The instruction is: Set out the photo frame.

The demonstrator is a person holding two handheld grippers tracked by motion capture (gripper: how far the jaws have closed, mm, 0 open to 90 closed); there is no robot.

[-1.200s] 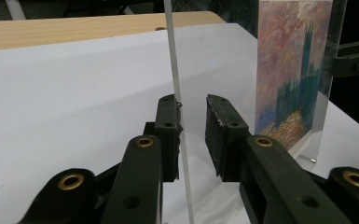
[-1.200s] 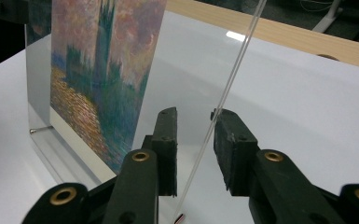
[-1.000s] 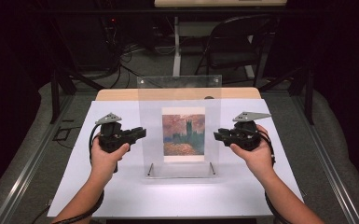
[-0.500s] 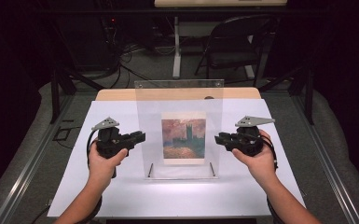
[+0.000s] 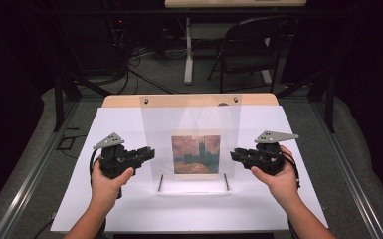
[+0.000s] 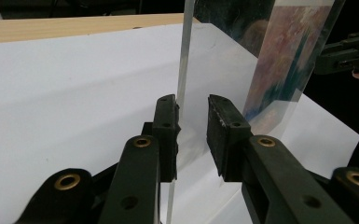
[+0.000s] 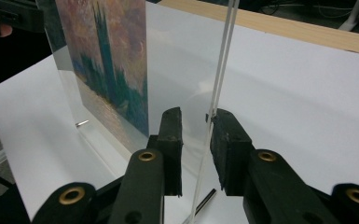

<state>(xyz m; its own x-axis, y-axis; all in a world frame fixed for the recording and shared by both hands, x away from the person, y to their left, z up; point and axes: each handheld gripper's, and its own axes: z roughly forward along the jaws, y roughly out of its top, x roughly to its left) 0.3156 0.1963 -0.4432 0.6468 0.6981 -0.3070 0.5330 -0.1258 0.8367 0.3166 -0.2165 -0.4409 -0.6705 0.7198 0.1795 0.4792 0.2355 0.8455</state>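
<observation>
A clear acrylic picture frame stands upright near the middle of a white sheet-covered tabletop, resting on two small metal pegs at its base. Sandwiched in it is a small painted print of dark towers under an orange-pink sky. A strip of pale wooden table edge shows beyond the far side of the white sheet.

The left gripper sits at the frame's left edge. In the left gripper view its black jaws straddle the thin edge of the panel; the left pad is against the edge, the right pad stands off with a gap, so the jaws are parted and do not clamp it, having just been opening slightly. The right gripper is at the frame's right edge. In the right gripper view the double-layered edge runs between its pads, touching the right pad, with a clear gap to the left one; it does not pinch either.

Around the table the room is dark: a grey carpeted floor, black cables, a metal floor rail, a dark folding chair and a white table leg behind.
</observation>
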